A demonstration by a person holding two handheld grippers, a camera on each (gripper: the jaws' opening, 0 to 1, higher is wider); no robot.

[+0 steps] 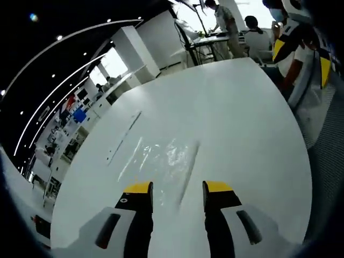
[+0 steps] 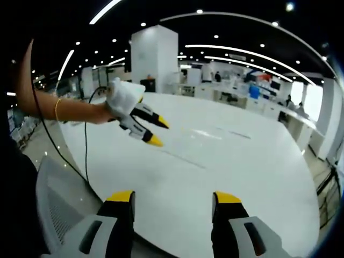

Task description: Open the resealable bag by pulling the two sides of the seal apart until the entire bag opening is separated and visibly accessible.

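The left claw [image 1: 177, 193] hangs spread just above the clear bag [image 1: 158, 161], flat on the worktop [image 1: 231, 118]; the right claw [image 2: 174, 201], also spread, waits apart. Pinch one seal lip each, probably along the far edge.

Clear resealable bag [image 1: 161, 161] flat on table [image 1: 242, 118]
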